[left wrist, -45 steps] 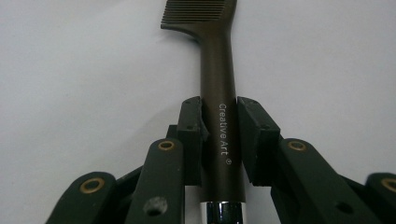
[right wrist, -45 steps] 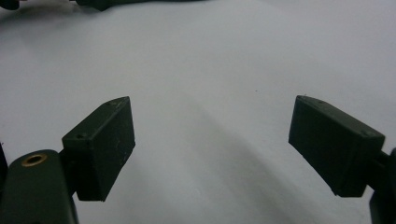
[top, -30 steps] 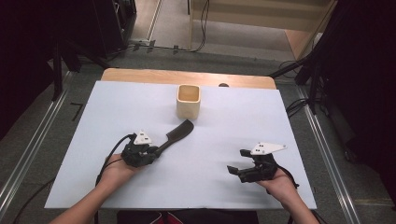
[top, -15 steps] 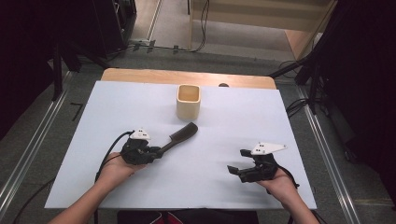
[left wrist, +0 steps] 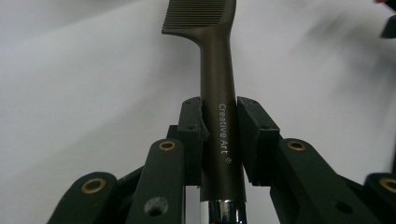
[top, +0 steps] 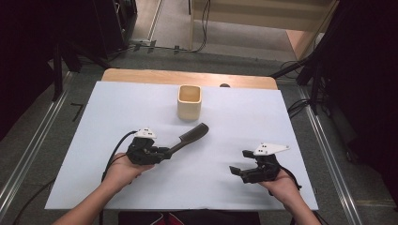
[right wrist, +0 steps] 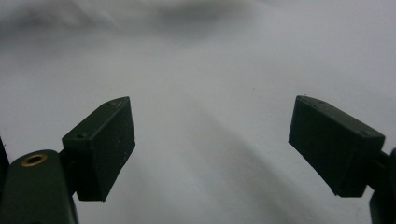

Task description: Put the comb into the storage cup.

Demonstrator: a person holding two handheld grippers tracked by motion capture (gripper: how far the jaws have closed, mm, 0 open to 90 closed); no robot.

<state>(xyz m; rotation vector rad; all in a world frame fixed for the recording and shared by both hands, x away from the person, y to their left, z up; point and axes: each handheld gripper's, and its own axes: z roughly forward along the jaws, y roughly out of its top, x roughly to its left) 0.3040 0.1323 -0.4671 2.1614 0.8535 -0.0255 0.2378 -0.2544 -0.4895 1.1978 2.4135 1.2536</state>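
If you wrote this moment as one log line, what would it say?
left gripper: shut on brush handle | right gripper: open, nothing between jaws | wooden cup: upright beyond brush

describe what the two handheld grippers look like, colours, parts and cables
Both are black. The left gripper carries a small white block on top and trails a black cable. The right gripper bears a grey three-cornered plate. Brass-coloured rivets mark the linkages; the pads are rectangular blocks. No sleeves visible.
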